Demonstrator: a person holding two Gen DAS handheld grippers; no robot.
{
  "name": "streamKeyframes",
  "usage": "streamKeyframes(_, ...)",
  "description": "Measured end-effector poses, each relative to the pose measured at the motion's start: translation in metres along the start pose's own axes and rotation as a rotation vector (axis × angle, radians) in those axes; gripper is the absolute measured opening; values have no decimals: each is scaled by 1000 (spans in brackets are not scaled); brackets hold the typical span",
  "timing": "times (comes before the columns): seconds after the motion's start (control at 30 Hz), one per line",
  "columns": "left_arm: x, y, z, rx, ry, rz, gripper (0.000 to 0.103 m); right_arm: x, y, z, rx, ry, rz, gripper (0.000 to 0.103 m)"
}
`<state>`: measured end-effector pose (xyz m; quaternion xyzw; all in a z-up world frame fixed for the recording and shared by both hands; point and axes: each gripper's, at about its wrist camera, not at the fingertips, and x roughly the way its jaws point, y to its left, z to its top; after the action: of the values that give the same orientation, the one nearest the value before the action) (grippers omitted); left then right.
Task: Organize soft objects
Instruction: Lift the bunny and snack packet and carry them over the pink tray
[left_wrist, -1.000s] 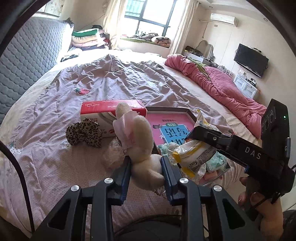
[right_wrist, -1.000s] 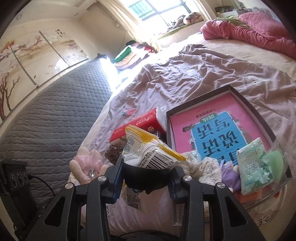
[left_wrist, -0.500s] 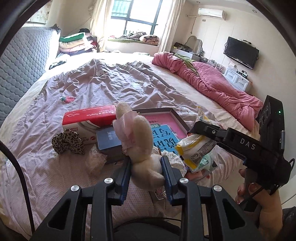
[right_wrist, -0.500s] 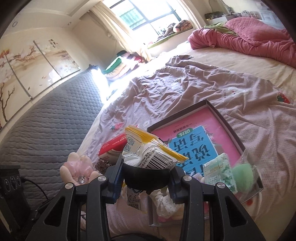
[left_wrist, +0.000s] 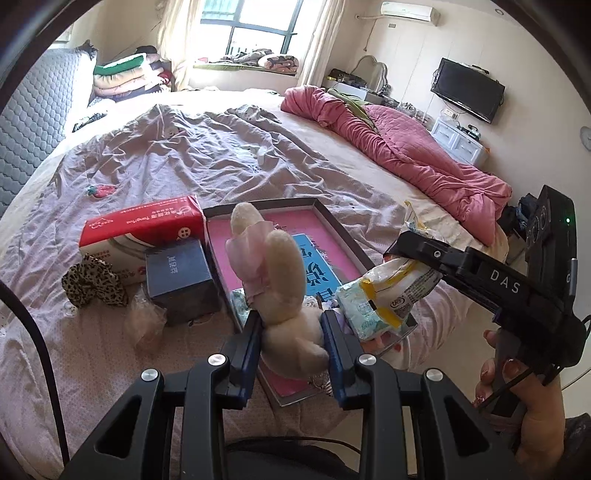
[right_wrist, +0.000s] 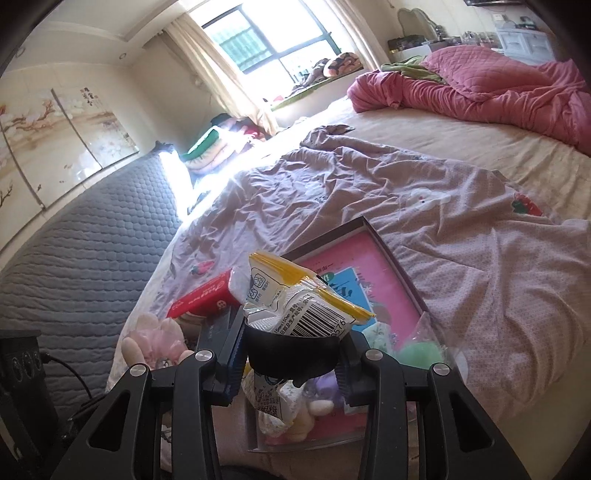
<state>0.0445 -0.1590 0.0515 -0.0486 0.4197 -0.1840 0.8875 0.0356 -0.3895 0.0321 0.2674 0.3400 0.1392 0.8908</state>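
My left gripper is shut on a cream plush bunny with a pink bow, held above the near end of a shallow dark box lined with a pink and blue card. My right gripper is shut on a white and yellow wipes packet; it also shows in the left wrist view just right of the bunny, over the box's near right corner. Small soft packets and a green puff lie in the box. The bunny's bow shows at lower left in the right wrist view.
On the lilac sheet, left of the box, are a red tissue pack, a dark blue box, a leopard scrunchie and a crumpled clear bag. A pink quilt lies at far right. A grey headboard is on the left.
Both grippers have pulled back and risen, so more of the bed and box is in view. The dark blue box has come into sight. Both grips are unchanged.
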Motion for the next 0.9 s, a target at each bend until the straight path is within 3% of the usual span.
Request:
streamKeyframes(0.23, 23, -3, 4, -19, 45, -48, 32, 10, -7, -5, -23, 35, -19, 41)
streamKeyframes(0.9, 79, -2, -5, 1, 154, -32, 33, 41, -7, -22, -100, 135, -52, 41)
